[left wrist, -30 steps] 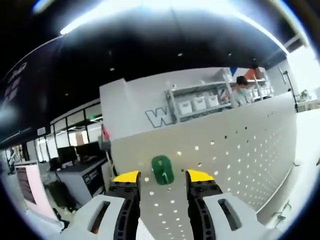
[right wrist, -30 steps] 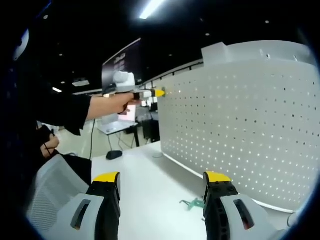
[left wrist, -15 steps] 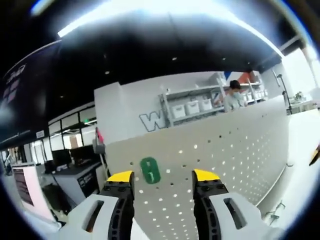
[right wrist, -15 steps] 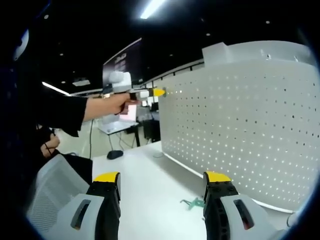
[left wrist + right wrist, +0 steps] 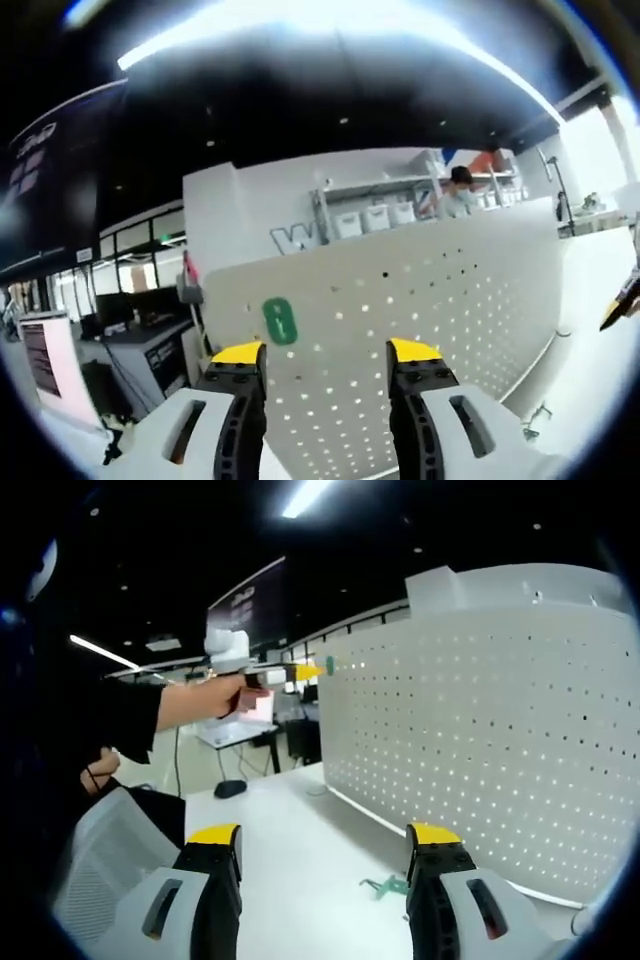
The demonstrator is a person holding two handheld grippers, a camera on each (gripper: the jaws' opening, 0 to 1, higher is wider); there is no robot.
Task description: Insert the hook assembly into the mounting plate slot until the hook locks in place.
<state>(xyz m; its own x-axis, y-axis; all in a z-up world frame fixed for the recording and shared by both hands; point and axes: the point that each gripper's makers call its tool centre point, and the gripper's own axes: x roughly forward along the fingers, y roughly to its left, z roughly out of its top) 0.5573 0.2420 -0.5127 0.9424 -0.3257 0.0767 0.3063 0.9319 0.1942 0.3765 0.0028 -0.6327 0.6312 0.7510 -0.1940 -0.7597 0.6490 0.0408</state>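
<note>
The left tongs (image 5: 325, 352) are pointing at the upper part of a white pegboard (image 5: 450, 300), with the yellow-tipped jaws standing apart and gripping nothing. In the right gripper view, a hand (image 5: 215, 692) on an outstretched, dark-sleeved arm is holding the left tongs (image 5: 312, 668) level, with the yellow tip sitting just short of the pegboard (image 5: 480, 740) near its top left corner.

The green hook (image 5: 279, 320) is sitting flat on the pegboard face, above and slightly left of the left jaw tip. In the right gripper view, the hook (image 5: 329, 664) is showing as a small green spot at the board edge, just beside the tip of the left tongs. Whether it is locked in cannot be told.

The right tongs (image 5: 325, 835) are hanging low over the white desk (image 5: 290, 840), jaws wide apart and empty. A small green part (image 5: 388, 886) is lying on the desk between the jaws, close to the right-hand jaw and near the foot of the pegboard.

Behind the pegboard, in the left gripper view, a shelf rack (image 5: 375, 210) is carrying white bins, and a person (image 5: 460, 192) is standing beside it. A dark object (image 5: 229, 789) is resting at the far end of the desk.
</note>
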